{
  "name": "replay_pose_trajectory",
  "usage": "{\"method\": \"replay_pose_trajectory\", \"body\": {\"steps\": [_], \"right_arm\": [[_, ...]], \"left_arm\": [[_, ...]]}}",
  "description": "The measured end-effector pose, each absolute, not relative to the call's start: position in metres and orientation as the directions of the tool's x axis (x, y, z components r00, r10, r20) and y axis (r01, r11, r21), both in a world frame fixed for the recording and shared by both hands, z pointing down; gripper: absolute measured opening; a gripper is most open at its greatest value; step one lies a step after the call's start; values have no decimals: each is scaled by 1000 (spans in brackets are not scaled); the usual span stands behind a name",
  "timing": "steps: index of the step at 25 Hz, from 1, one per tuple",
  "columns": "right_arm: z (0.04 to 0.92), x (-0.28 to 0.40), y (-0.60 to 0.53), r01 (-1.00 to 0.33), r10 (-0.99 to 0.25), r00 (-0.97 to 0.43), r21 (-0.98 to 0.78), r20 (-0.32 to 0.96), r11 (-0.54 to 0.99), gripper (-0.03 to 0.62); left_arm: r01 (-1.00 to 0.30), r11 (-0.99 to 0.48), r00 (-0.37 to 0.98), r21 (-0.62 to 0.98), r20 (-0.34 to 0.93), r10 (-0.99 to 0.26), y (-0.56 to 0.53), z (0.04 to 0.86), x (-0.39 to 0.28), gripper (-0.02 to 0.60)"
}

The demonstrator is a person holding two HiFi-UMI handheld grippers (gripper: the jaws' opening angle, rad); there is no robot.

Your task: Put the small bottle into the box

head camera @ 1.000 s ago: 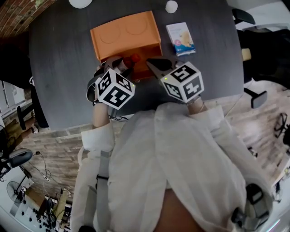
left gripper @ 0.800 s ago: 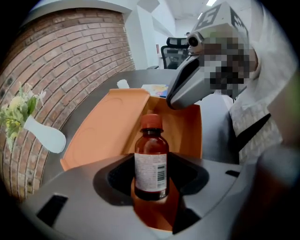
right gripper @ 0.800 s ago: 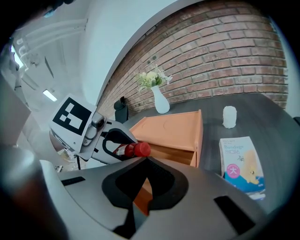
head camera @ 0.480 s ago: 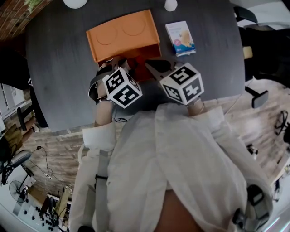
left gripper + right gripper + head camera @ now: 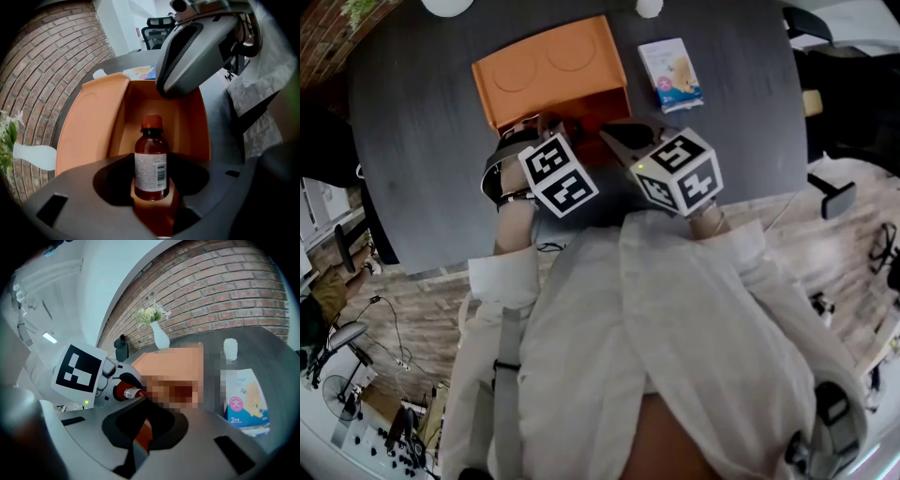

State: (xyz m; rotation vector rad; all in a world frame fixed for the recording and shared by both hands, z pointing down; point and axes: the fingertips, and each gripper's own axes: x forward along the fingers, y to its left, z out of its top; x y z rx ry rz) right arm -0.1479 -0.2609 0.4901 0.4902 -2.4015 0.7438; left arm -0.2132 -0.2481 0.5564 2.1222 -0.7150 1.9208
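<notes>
An orange box point(image 5: 546, 67) lies open on the dark table point(image 5: 422, 150), its lid folded back to the far left. The small brown bottle point(image 5: 151, 159), with a red cap and a white label, stands upright between the jaws of my left gripper point(image 5: 151, 190), which is shut on it. It hangs just over the box's open cavity point(image 5: 157, 117). In the head view my left gripper point(image 5: 564, 129) is at the box's near edge. My right gripper point(image 5: 615, 133) reaches the box's near right corner, and an orange strip of the box wall point(image 5: 142, 434) sits pinched between its jaws.
A blue and white packet point(image 5: 671, 73) lies right of the box. A white vase with flowers point(image 5: 159, 336) and a small white object point(image 5: 649, 7) stand at the table's far side. Office chairs point(image 5: 806, 37) are beyond the right edge.
My left gripper has moved right and forward with the bottle, from beside the box's front to over its opening. The right gripper has stayed at the box's corner.
</notes>
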Motion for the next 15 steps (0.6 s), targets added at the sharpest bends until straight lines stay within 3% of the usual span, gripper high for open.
{"method": "replay_pose_trajectory", "body": {"steps": [15], "right_arm": [[494,-141,-264,-500,-175,-766,-402,619,767,3]], "left_arm": [[-446,-883,60,-149,979,-196,-246,565,-212,221]]}}
